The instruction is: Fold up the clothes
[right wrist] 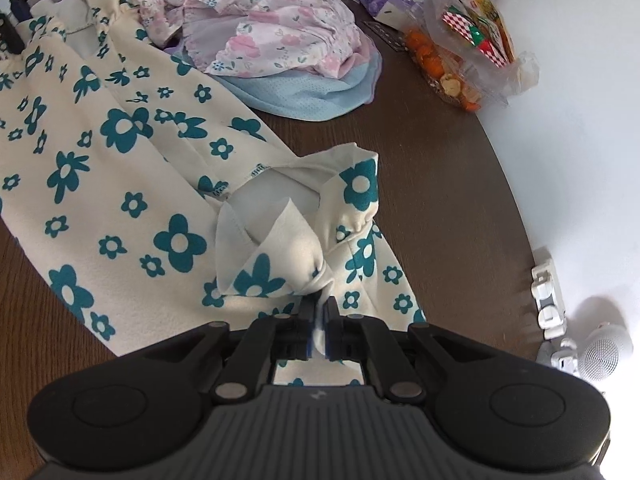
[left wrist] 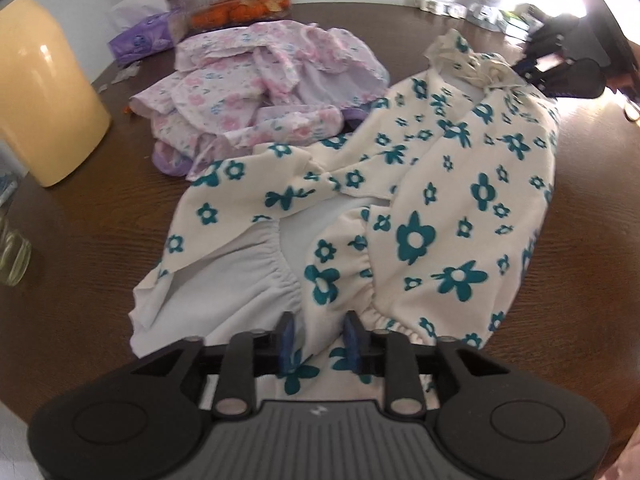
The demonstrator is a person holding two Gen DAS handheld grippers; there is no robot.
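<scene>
Right gripper (right wrist: 319, 307) jaws clamped on bunched hem of teal-flowered garment (right wrist: 120, 168). Left gripper (left wrist: 319, 334) jaws apart, seemingly straddling elastic waistband. Pink floral pile (left wrist: 256, 88) lay beyond on table (left wrist: 100, 248).

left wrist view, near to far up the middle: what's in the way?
Left gripper → teal-flower garment → pink floral pile → bag of oranges.
</scene>
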